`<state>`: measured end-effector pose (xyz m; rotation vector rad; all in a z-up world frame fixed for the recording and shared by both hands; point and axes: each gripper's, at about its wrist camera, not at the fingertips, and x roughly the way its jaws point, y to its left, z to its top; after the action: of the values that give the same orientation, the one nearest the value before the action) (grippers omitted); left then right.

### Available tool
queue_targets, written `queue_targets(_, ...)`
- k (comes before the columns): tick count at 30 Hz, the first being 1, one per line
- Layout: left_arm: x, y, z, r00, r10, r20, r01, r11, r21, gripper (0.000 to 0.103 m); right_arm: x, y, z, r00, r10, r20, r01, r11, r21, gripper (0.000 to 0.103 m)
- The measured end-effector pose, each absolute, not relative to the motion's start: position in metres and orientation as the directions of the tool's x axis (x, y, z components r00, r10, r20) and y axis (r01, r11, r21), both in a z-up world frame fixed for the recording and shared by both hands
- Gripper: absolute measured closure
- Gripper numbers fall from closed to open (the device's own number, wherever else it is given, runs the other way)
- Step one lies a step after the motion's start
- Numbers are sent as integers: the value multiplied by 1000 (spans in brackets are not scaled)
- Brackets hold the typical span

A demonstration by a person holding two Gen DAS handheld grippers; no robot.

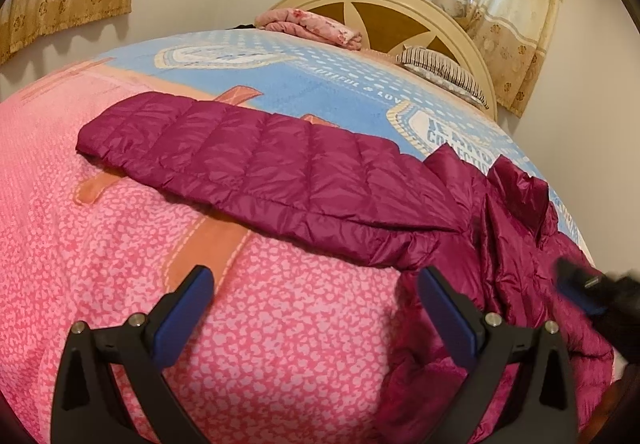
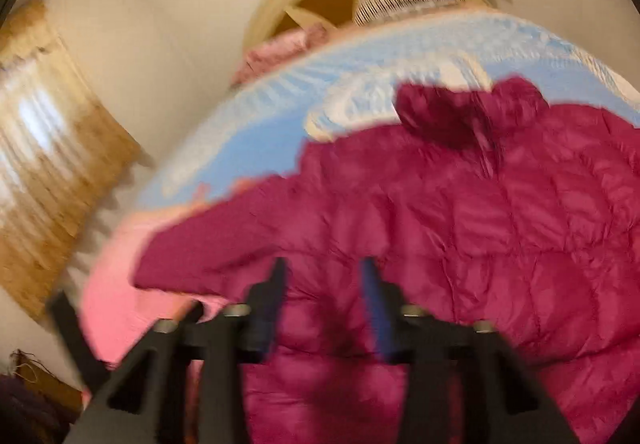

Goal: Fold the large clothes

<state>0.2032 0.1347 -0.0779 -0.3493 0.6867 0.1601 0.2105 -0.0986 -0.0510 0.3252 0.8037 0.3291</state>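
The right wrist view is blurry, so small things are hard to see there. The purple puffy jacket (image 2: 460, 224) fills the lower right of that frame, and its bottom is cut off. The right gripper (image 2: 324, 276) points down at the jacket with a gap between its jaws; nothing is pinched.

In the left wrist view the jacket (image 1: 280, 176) lies on the bed cover (image 1: 200, 324), one sleeve stretched to the left. Its right part is bunched and cut off. The cover's blue part reads "BEAUTIFUL & LOV", then stops. The left gripper (image 1: 316, 284) points down over the pink part, wide open.
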Motion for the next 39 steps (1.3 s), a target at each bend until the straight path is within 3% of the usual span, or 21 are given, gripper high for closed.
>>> queue_targets(4, 204, 136, -79, 761, 30, -648, -263, 928, -265, 0, 219, -77, -92, 576, 371, -728, -173, 926, 335, 72)
queue_targets(8, 209, 133, -82, 743, 21, -669, -256, 932, -255, 0, 219, -70, -89, 569, 356, -741, -180, 933, 310, 72)
queue_targets(12, 210, 125, -77, 736, 3, -677, -209, 952, -223, 0, 205, -111, -45, 664, 375, -647, -159, 916, 368, 72)
queue_targets(16, 213, 100, -56, 744, 56, -666, -171, 979, -109, 0, 198, -183, -5, 784, 103, -612, 16, 982, 187, 72)
queue_targets(20, 224, 72, -32, 776, 56, -628, -129, 989, -70, 0, 210, -259, -18, 728, -83, -680, 211, 971, 107, 72)
queue_targets(26, 259, 43, -44, 714, 152, -683, -190, 982, 20, 0, 203, -309, -67, 666, -54, -744, 288, 939, 189, 72)
queue_targets(31, 265, 40, -83, 630, 205, -749, -221, 972, 81, 0, 196, -309, -86, 689, -50, -723, 281, 938, 203, 72)
queue_targets(34, 269, 45, -89, 603, 182, -777, -222, 973, 55, 0, 192, -305, -85, 689, -87, -719, 291, 942, 165, 71)
queue_targets(39, 254, 63, -73, 666, 103, -739, -210, 976, -54, 0, 192, -294, -81, 689, -143, -711, 299, 949, 100, 69)
